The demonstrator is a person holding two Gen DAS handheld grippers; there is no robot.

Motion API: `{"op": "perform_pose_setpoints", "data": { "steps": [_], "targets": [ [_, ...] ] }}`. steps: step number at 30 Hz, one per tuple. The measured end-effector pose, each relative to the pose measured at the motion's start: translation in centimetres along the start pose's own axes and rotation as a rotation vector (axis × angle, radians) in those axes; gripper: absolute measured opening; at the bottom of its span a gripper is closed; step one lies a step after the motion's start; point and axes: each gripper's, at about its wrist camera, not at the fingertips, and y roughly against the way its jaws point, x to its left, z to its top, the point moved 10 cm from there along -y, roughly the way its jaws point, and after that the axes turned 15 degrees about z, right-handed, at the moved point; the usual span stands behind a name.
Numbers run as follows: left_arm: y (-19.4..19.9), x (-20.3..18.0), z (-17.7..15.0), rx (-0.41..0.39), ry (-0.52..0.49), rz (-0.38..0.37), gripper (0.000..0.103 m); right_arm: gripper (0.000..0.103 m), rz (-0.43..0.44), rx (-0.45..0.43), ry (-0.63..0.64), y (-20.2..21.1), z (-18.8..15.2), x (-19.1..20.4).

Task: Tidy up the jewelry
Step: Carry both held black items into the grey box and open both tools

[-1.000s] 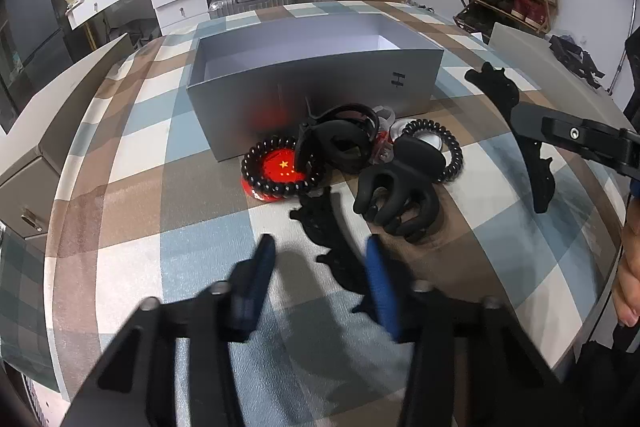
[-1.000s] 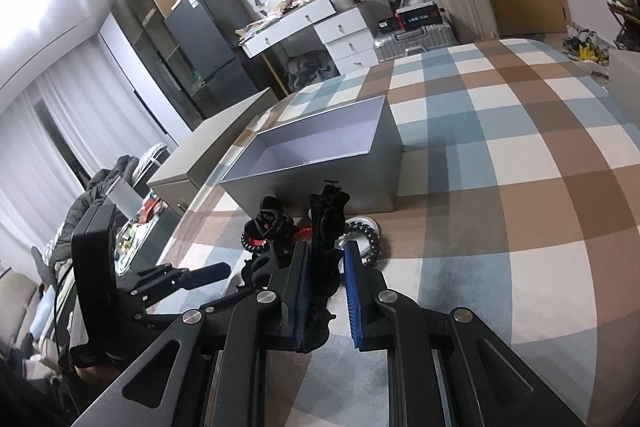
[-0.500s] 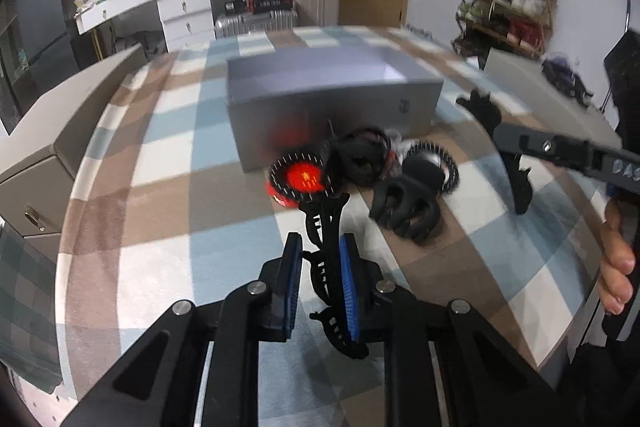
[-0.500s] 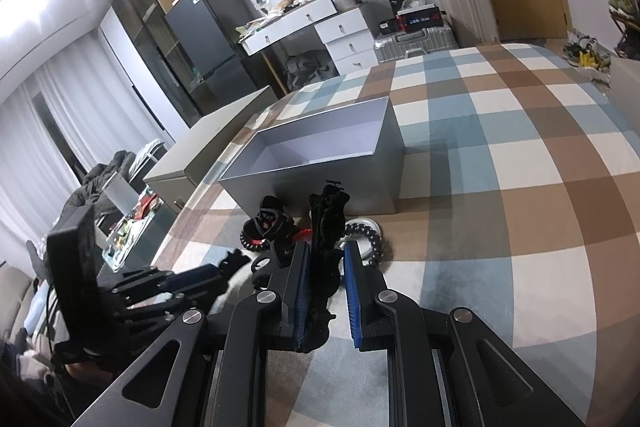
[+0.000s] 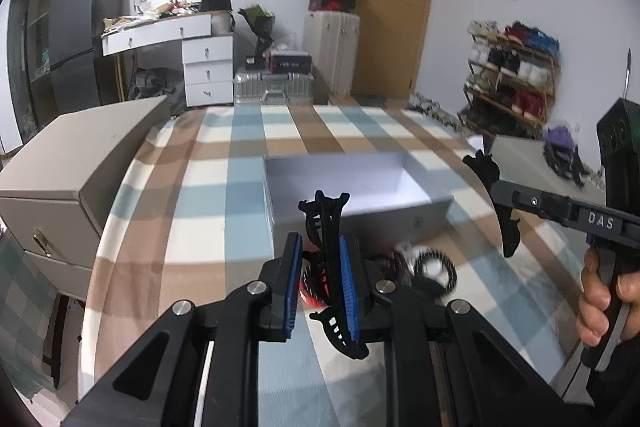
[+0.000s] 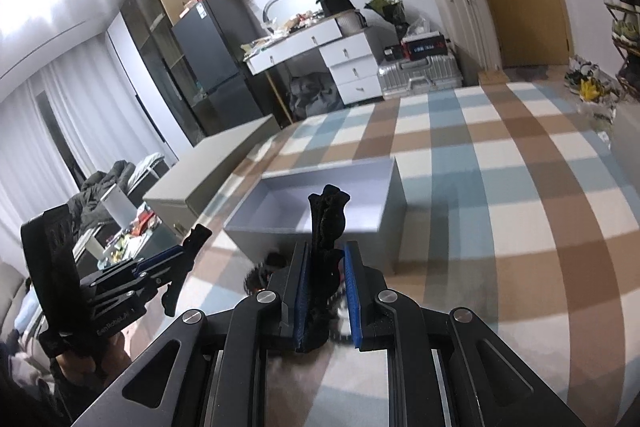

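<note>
Left wrist view, left to right: beige cabinet at the left edge, beside the checked tabletop.

Left tool in the lower centre is clamped on a black hair clip. The clip's long axis runs along the fingers, forked end pointing up and away toward the grey box, tail end sticking out below the blue pads. The clip is in the air, off the tabletop.

Grey box is open-topped and sits centre frame on the tabletop. Just in front of it, lower centre-right: a blurred pile with a red item partly hidden behind the left tool and a black coil hair tie.

Right side of frame: right tool holds a second black hair clip, long axis near vertical in the picture, sticking out above and below the fingers. The person's hand is on the handle at the right edge.

Right wrist view: left tool at the lower left with its clip tilted, top end up and to the right. In the centre, right tool is closed on its clip, which stands upright along the fingers, top end pointing at the grey box beyond it. Whether both pads touch that clip I cannot tell.
</note>
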Motion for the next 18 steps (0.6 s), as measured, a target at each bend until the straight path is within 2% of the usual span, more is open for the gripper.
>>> {"op": "perform_pose_setpoints", "data": {
  "steps": [11,18],
  "targets": [
    [-1.0,0.8,3.2,-0.081,0.063,0.025,0.014,0.016,0.020,-0.034,0.038,-1.7,3.9,0.6],
    [-1.7,0.7,4.7,-0.139,0.072,0.020,0.014,0.016,-0.012,-0.045,0.038,-3.5,5.3,-0.1]
  ]
}}
